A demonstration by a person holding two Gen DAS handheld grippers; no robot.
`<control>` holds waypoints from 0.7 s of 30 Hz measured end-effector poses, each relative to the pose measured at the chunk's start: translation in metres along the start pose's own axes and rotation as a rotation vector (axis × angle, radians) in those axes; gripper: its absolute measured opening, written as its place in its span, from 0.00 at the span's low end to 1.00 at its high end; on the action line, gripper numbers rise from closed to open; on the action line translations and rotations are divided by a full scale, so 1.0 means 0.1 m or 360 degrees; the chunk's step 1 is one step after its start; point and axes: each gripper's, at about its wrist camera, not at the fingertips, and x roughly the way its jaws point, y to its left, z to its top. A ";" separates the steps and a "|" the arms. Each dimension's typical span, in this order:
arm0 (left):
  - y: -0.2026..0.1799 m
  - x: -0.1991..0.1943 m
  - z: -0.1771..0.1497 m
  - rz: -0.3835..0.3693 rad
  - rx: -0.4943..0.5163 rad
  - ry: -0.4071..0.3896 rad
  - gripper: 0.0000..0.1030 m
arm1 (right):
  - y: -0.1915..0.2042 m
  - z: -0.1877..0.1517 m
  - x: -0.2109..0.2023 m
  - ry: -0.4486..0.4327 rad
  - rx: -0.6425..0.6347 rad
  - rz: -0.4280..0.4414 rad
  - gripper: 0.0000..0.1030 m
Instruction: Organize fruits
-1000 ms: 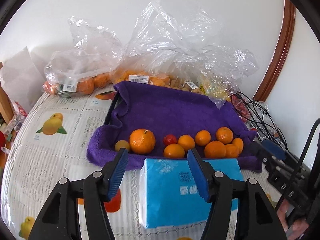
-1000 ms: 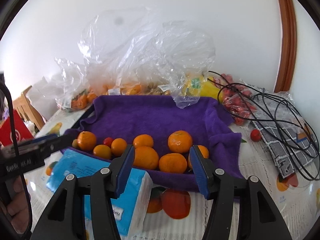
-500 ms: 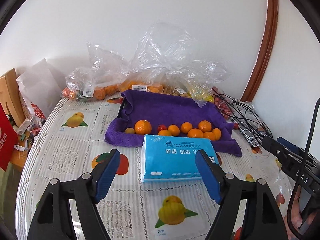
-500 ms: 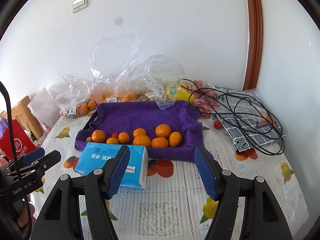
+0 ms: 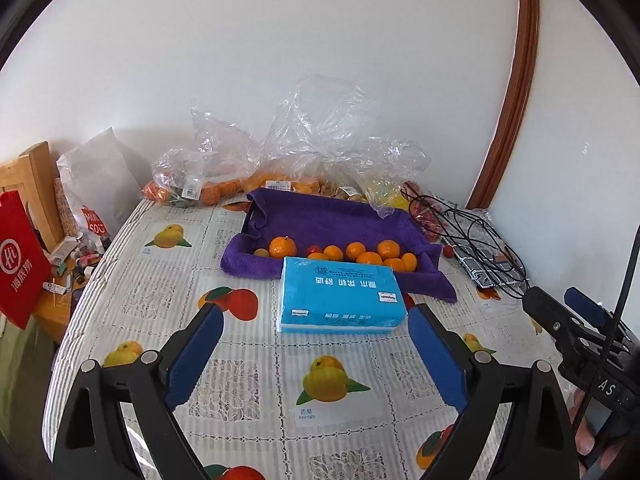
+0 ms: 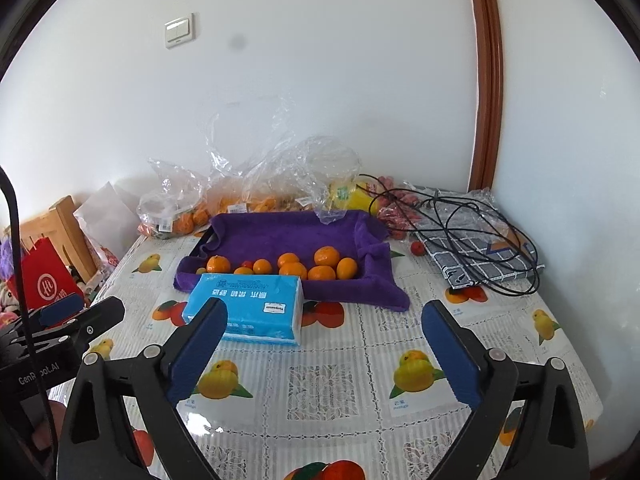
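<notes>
Oranges lined along purple towel's near edge; both claws just spread wide, empty; best withdrawn clear of tissue pack.

Soft cloth, crinkled plastic and glossy fruit on a covered desk.
A fuzzy matt purple towel holds shiny-skinned oranges; behind lie clear crinkly plastic bags; the tissue pack is glossy film; the tablecloth looks smooth, lace-patterned.
</notes>
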 end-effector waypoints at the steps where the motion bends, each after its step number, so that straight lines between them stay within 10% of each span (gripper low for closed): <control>1: -0.01 -0.03 0.00 0.0005 0.0005 -0.0013 0.93 | -0.01 0.00 -0.01 0.0000 0.0007 -0.0005 0.97; 21: -0.13 -0.12 -0.04 0.0041 0.0064 -0.0026 0.97 | -0.12 -0.06 -0.10 0.0023 0.0062 -0.0096 0.99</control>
